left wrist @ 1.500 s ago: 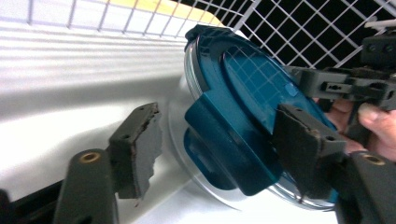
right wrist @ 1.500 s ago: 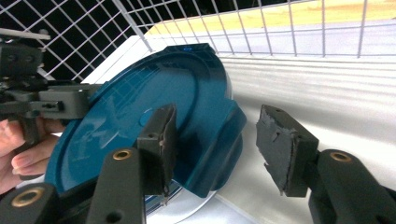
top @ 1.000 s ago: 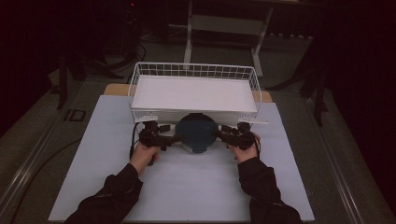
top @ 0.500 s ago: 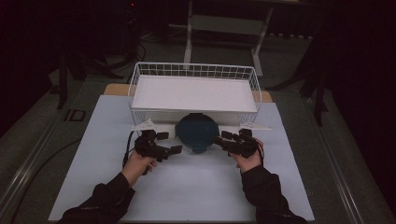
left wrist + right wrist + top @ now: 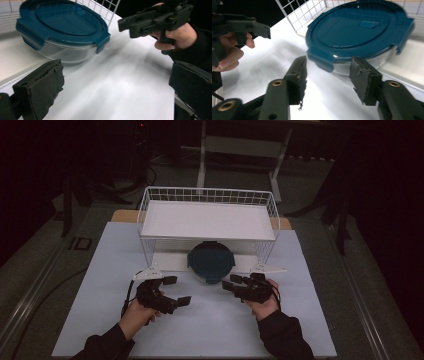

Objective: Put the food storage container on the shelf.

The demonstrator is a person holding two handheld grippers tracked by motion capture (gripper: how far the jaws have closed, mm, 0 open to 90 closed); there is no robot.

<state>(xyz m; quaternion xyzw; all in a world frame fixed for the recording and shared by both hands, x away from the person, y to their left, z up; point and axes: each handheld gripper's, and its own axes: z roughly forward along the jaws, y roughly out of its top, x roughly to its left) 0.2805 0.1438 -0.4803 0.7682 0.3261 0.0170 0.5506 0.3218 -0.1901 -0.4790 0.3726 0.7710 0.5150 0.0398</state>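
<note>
Both tools, the left tool point(image 5: 174, 291) and the right tool point(image 5: 234, 283), are held wide open just short of the lidded container point(image 5: 211, 261), half under the wire rack point(image 5: 207, 195) on the table point(image 5: 100, 270), which should be gripped evenly at opposite sides.

I count one round container point(image 5: 210, 262) with one blue lid point(image 5: 62, 21), one white wire rack point(image 5: 207, 220), and one pale surface point(image 5: 210, 330). I hold two grippers: left gripper point(image 5: 176, 291), right gripper point(image 5: 231, 282), with two fingers on each.
</note>
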